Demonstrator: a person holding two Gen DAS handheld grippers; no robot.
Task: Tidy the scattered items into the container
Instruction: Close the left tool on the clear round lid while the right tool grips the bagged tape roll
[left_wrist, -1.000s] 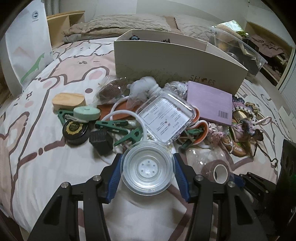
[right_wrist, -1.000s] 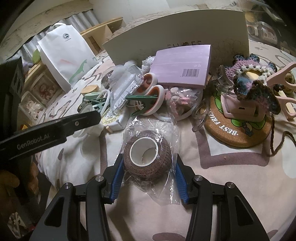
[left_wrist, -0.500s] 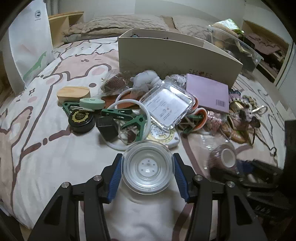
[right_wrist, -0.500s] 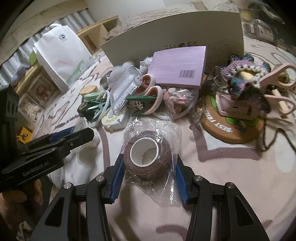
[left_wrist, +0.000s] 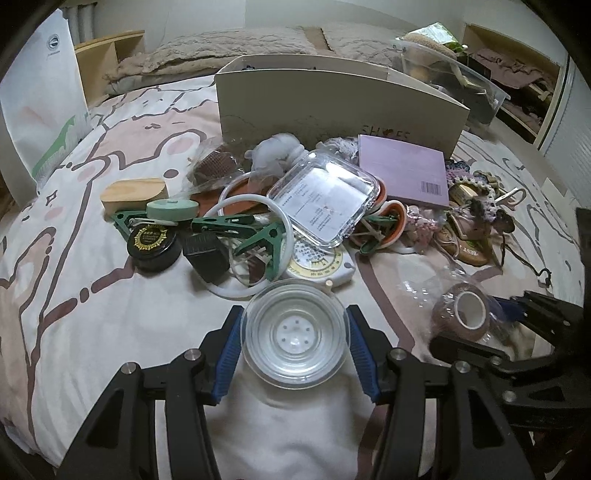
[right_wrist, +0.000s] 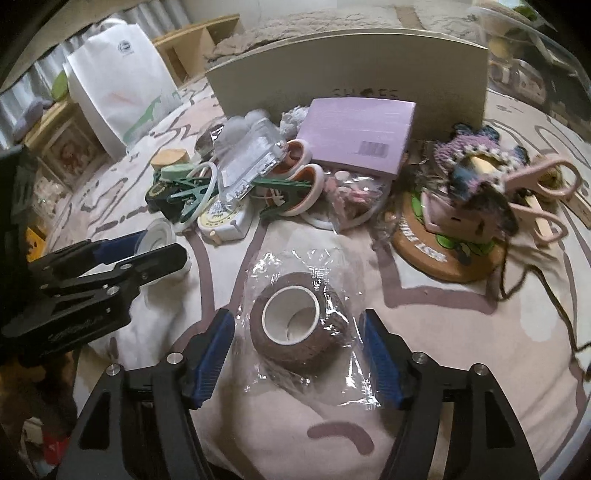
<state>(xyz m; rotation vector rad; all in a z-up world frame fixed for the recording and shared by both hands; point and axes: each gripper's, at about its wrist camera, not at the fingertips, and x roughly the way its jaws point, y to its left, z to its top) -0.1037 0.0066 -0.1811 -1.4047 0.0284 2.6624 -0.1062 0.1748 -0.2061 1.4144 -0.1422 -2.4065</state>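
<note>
Grip first: left gripper (left_wrist: 294, 338) pinches a clear round plastic lid (left_wrist: 294, 339), blue pads pressed on opposite sides of its rim. Lid looks light, thin, smooth, likely slippery and springy; squeezing harder would probably bow it, so the rim-to-rim hold seems right.

Right gripper (right_wrist: 299, 349) stands spread; its jaws have just been opening. Brown bandage roll in a loose clear wrapper (right_wrist: 298, 328) lies on the bedspread between the pads, which stand clear of the roll on both sides. Roll looks light and soft with a stiff white core. The wrapper is slick and crinkly, so a hold on film alone would likely slide. Better to take it across the roll's body.

Outward: cluttered pile just beyond both grippers, with green plastic clips (left_wrist: 258, 242), a white ring (left_wrist: 255, 243), a clear lidded box (left_wrist: 325, 201) and a lilac flat box (left_wrist: 402, 173) leaning on the container wall. Beige cardboard shoe box (left_wrist: 332, 99) sits behind the pile, open at the top, with a tall near wall. Items probably must go up and over that edge.

Room: bare patterned bedspread (left_wrist: 74, 258) at left of the pile. The two grippers are near each other, so a sideways swing risks a knock.
</note>
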